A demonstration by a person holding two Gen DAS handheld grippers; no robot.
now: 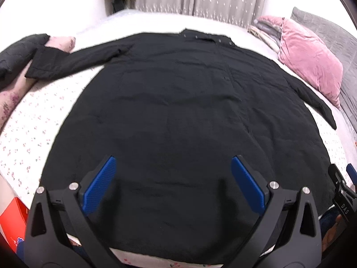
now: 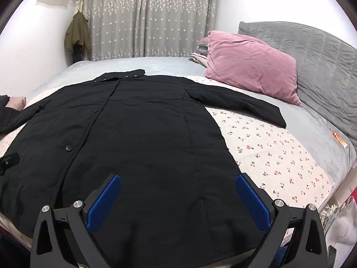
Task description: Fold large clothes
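A long black coat [image 1: 178, 111] lies flat on the bed, collar at the far end, hem toward me, both sleeves spread outward. It also shows in the right wrist view [image 2: 138, 138], front up with snap buttons. My left gripper [image 1: 174, 167] is open and empty, hovering above the coat's hem. My right gripper [image 2: 178, 185] is open and empty above the hem's right part. The right gripper's edge shows in the left wrist view [image 1: 343, 185]. The left sleeve's cuff [image 1: 44, 64] rests on other clothes.
The bed has a cherry-print sheet [image 2: 272, 154]. A pink pillow [image 2: 252, 67] and grey quilt [image 2: 316, 62] lie at the right. Dark and pink garments [image 1: 20, 51] are piled at the left. A red box [image 1: 13, 218] sits at lower left. Curtains [image 2: 147, 17] hang behind.
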